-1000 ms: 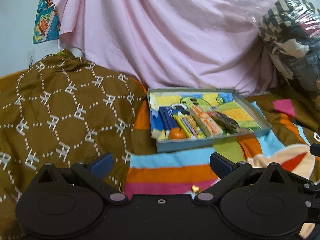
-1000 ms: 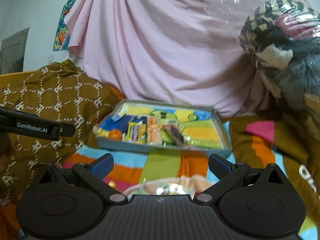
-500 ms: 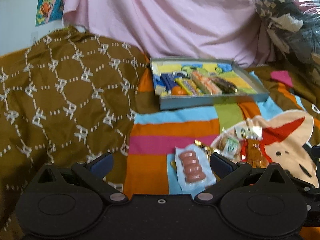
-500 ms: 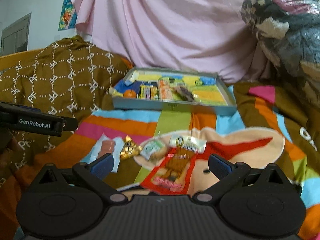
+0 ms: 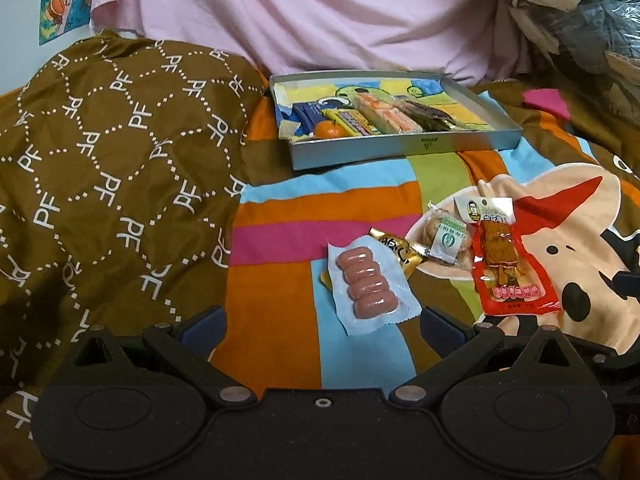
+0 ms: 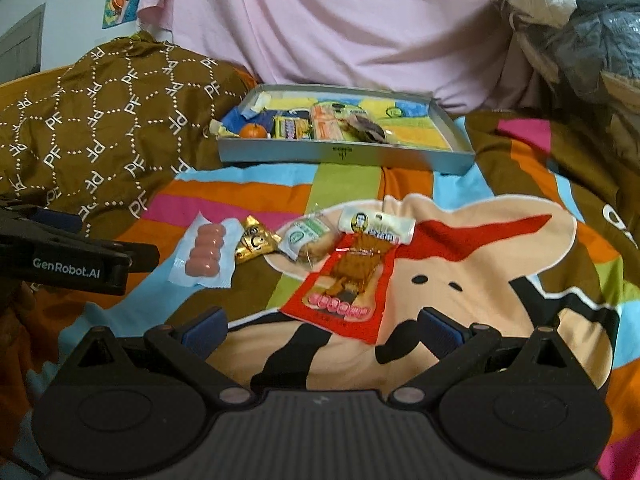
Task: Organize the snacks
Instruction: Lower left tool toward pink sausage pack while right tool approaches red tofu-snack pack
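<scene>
Loose snacks lie in a row on the striped blanket: a clear pack of pink sausages (image 5: 367,285) (image 6: 205,251), a gold wrapper (image 5: 396,249) (image 6: 253,241), a green-and-white cookie packet (image 5: 447,237) (image 6: 306,236) and a red packet of dried meat (image 5: 508,266) (image 6: 349,280). Behind them a grey tray (image 5: 404,147) (image 6: 344,155) holds an orange (image 5: 330,129) and several packets. My left gripper (image 5: 322,325) hangs open just short of the sausage pack. My right gripper (image 6: 322,326) is open just short of the red packet.
A brown patterned quilt (image 5: 100,152) is heaped on the left. Pink cloth (image 5: 312,12) hangs behind the tray, and a plastic-wrapped bundle (image 6: 568,28) sits at the far right. The left gripper's body (image 6: 72,268) shows at the left edge of the right wrist view.
Both grippers have tilted downward and drawn back, so the loose snacks on the blanket have come into view and the tray sits higher in the frames. Both stay open.
</scene>
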{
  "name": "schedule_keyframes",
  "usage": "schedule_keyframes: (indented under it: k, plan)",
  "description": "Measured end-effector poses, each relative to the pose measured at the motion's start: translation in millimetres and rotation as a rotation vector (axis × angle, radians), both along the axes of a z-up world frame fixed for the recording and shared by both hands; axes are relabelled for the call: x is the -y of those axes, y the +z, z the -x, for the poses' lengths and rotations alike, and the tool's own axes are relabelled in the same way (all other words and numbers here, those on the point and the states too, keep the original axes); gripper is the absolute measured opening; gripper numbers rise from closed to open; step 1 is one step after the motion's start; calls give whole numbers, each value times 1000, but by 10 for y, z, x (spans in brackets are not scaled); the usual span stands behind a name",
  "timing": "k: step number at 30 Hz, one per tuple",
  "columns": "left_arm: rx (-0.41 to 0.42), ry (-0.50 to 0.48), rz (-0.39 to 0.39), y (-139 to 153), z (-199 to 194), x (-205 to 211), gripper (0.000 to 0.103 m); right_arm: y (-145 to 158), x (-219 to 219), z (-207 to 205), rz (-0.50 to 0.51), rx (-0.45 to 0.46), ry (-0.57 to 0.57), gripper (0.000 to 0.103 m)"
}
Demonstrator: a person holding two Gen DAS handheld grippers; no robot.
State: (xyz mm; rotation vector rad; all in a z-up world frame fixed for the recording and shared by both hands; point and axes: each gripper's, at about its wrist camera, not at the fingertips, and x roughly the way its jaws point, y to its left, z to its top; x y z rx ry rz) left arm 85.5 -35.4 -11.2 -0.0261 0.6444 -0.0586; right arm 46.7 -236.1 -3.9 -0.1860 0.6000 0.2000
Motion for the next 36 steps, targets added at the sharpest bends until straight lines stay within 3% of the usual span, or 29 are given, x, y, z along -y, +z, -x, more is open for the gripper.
schedule_keyframes:
  k: [17, 36]
  plan:
    - [-43, 32, 65, -88, -166, -98, 102, -150, -3, -168, 13, -56, -22, 103]
    - [-102, -24, 165, -221, -594, -124, 102, -187, -69, -398, 78, -22, -19, 103]
